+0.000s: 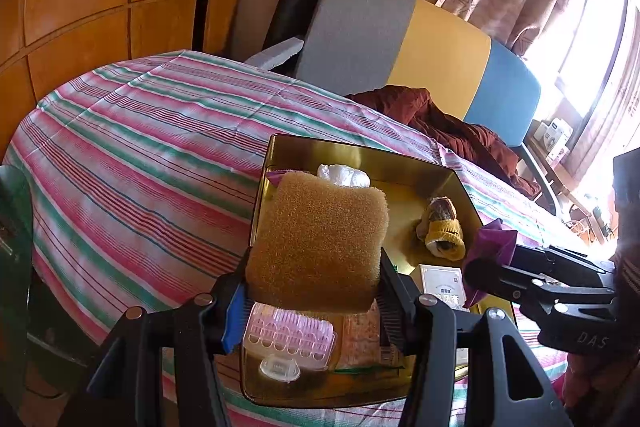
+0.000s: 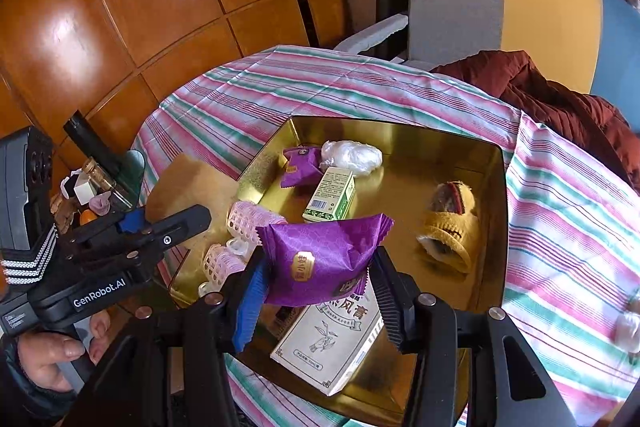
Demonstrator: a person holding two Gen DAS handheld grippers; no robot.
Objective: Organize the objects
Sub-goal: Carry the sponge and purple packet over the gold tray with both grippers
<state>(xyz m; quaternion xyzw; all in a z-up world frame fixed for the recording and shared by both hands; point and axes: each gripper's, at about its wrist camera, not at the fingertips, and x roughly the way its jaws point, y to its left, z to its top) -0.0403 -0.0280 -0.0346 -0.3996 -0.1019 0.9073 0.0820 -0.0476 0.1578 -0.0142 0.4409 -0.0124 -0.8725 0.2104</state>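
Both grippers hung over the gold tray [image 2: 502,187], the left gripper [image 1: 314,301] clamped on a sponge [image 1: 318,239], the right gripper [image 2: 316,301] on a purple packet [image 2: 320,259].

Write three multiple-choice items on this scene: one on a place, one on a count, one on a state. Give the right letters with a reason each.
1. Where does the small green-and-white box lie?
A. inside the gold tray
B. on the striped cloth outside the tray
C. on the chair seat

2. How many purple snack packets show in the right wrist view?
A. one
B. two
C. four

3. What is the state of the left gripper?
A. open and empty
B. shut on the tan sponge
C. shut on a white box

Answers:
1. A: the box rests on the tray floor, beside the white plastic wad.
2. B: one purple packet sits between the jaws of the right gripper, and a second purple packet lies at the tray's far side.
3. B: the jaws press both sides of the sponge, held over the tray.
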